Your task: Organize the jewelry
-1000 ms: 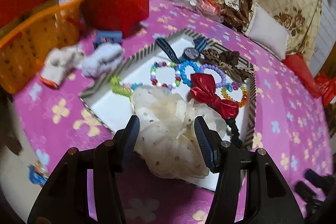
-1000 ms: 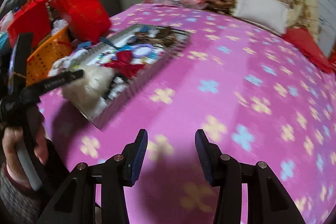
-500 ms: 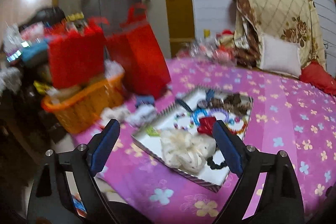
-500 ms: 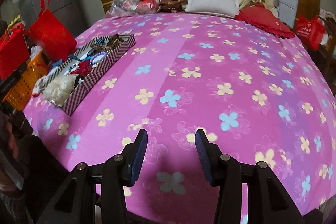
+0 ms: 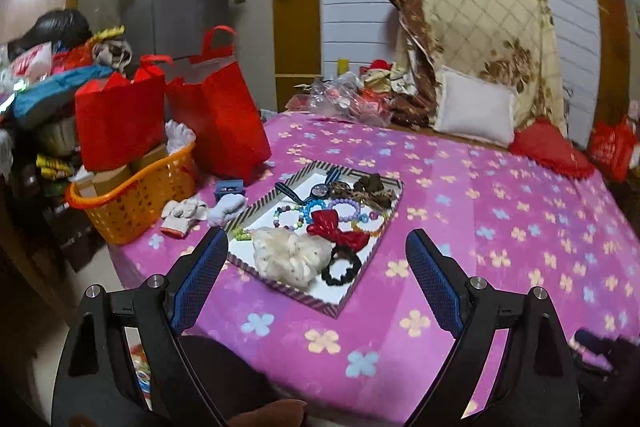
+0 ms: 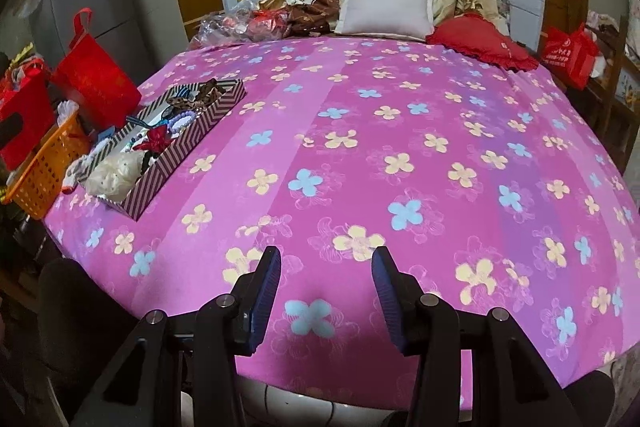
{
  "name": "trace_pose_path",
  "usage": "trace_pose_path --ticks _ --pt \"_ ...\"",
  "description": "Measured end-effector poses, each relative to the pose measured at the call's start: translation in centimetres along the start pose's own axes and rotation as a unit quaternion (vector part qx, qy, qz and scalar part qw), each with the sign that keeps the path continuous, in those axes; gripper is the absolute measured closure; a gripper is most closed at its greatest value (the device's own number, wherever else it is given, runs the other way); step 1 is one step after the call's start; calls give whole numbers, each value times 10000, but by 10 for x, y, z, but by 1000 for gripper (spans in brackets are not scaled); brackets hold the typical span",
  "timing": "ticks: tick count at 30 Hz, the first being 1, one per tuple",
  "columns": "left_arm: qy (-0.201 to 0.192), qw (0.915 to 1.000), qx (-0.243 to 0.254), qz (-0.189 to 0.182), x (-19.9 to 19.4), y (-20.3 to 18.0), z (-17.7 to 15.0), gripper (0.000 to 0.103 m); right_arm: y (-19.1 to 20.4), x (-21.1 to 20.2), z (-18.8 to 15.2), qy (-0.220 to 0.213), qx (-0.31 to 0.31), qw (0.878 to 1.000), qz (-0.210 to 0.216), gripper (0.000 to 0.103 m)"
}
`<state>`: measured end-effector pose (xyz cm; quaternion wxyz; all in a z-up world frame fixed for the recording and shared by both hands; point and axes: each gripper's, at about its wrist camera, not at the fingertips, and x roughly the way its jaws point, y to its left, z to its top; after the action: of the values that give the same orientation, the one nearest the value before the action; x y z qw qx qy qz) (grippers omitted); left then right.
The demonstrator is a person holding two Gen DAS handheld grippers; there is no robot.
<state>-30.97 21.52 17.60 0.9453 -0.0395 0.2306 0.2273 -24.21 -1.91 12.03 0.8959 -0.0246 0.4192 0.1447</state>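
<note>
A striped tray (image 5: 372,259) lies on the pink flowered bed cover. It holds a cream scrunchie (image 5: 292,257), a black scrunchie (image 5: 342,269), a red bow (image 5: 334,229), bead bracelets (image 5: 290,217), a watch (image 5: 320,191) and a leopard bow (image 5: 368,193). My left gripper (image 5: 316,279) is wide open and empty, held back above the tray's near end. My right gripper (image 6: 325,293) is open and empty over the cover's near edge. The tray (image 6: 188,143) shows at the left in the right wrist view.
An orange basket (image 5: 132,195), red bags (image 5: 224,119) and small socks (image 5: 184,215) sit left of the tray. A white pillow (image 6: 386,7), a red cushion (image 6: 484,41) and piled cloth lie at the bed's far end.
My left gripper has opened wide and pulled back and up from the cream scrunchie, which stays in the tray. My right gripper has drawn back from the tray toward the bed's near edge.
</note>
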Motion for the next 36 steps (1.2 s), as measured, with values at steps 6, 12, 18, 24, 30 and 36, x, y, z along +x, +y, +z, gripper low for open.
trace_pose_path --ticks 6,12,18,24,30,36 --pt "393 9987 141 -279 -3 -9 -21 12 16 6 -9 148 -229 9996 -109 57" --pt "649 9975 141 -259 4 -10 -30 13 40 8 -16 140 -615 9978 -225 57" --pt "844 9963 -113 -115 10 4 -35 13 49 15 -22 258 -744 9964 -308 57" --pt "959 9953 -128 -50 18 8 -41 13 55 20 -23 331 -774 9957 -390 57" --pt "1045 9944 -104 -81 18 5 -48 13 57 21 -24 311 -766 9954 -482 57" --pt "1153 9929 120 -252 19 -7 -53 13 52 21 -23 314 -644 9960 -535 57"
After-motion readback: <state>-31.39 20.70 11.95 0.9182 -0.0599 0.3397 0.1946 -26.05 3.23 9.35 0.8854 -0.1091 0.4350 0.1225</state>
